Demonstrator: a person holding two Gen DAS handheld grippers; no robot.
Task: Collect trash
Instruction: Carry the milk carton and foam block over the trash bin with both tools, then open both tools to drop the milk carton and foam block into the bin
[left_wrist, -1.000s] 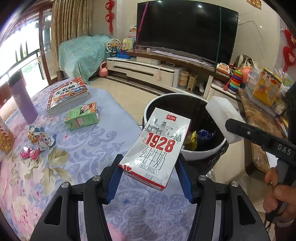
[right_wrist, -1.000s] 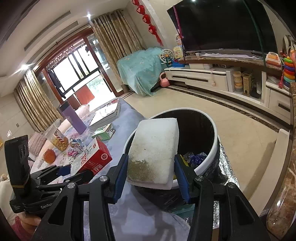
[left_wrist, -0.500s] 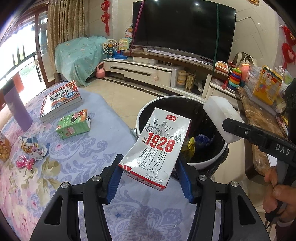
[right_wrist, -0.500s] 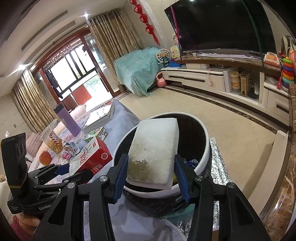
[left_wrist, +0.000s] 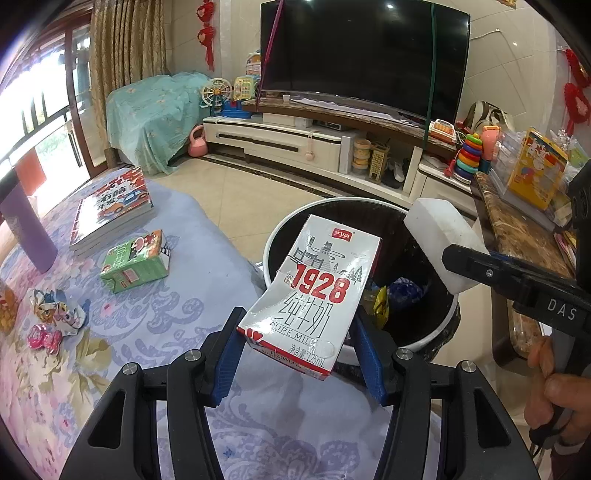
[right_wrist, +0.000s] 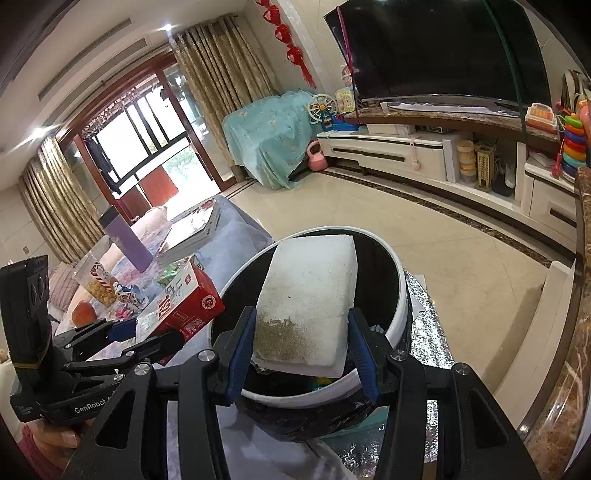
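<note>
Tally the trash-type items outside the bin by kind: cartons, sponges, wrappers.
Cartons: 2, the white-and-red 1928 milk carton in the left gripper and the green drink carton on the cloth.
Sponges: 1, the soiled white sponge block in the right gripper.
Wrappers: 2, crumpled cartoon wrapper, pink wrapper.
Total: 5

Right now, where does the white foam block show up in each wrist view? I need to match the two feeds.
Left wrist view: the white foam block sits right of centre, clamped in the right hand-held gripper, over the bin's far-right rim.
Right wrist view: bottom centre, between the blue pads, its near end speckled tan.
Shared landmark: the round white-rimmed black trash bin.
</note>
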